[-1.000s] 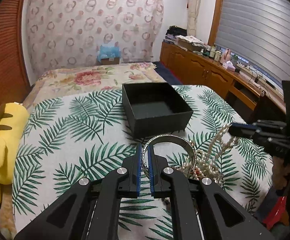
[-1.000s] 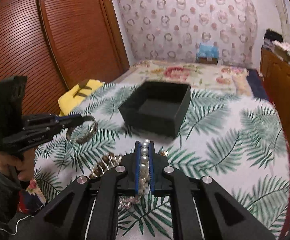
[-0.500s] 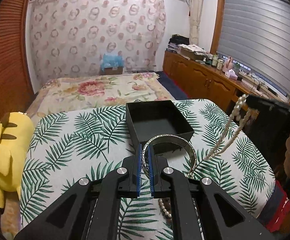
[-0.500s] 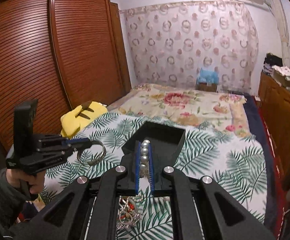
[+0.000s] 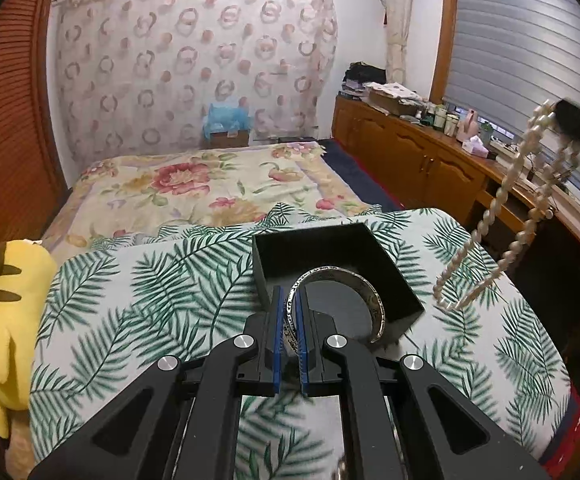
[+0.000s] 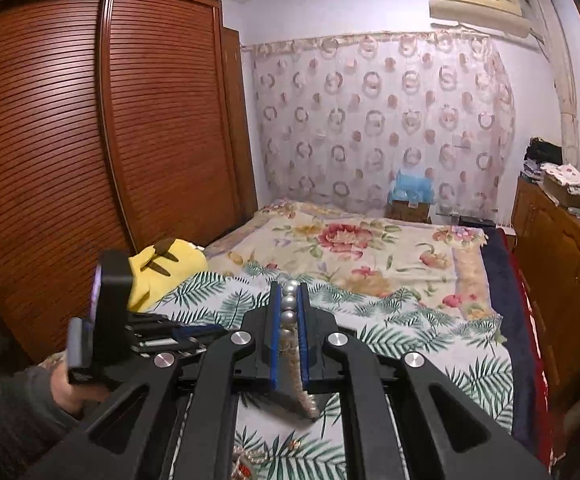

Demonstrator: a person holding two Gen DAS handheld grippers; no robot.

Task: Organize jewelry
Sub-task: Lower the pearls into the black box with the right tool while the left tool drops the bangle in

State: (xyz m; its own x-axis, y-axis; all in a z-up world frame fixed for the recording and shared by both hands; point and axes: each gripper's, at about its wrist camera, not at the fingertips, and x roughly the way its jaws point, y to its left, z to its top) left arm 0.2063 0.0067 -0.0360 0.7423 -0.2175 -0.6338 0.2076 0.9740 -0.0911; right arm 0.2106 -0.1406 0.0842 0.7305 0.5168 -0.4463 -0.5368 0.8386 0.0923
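My left gripper (image 5: 289,300) is shut on a silver engraved bangle (image 5: 370,300), held just above the near edge of an open black box (image 5: 290,244) on the palm-leaf cloth. My right gripper (image 6: 289,296) is shut on a pearl necklace (image 6: 289,303), lifted high. The necklace's long loop (image 5: 506,220) hangs free in the left wrist view, to the right of the box. The left gripper's body (image 6: 110,320) shows at lower left in the right wrist view. The box is hidden in the right wrist view.
A yellow plush toy (image 5: 6,312) lies at the cloth's left edge. More jewelry (image 6: 250,460) lies on the cloth below my right gripper. A floral bed (image 5: 194,188) lies behind, a wooden wardrobe (image 6: 90,140) to the left, a cluttered wooden sideboard (image 5: 430,152) to the right.
Both grippers have risen. The right one lifted the pearl necklace off the jewelry pile so it hangs free. The left one carried the bangle forward over the box's near edge.
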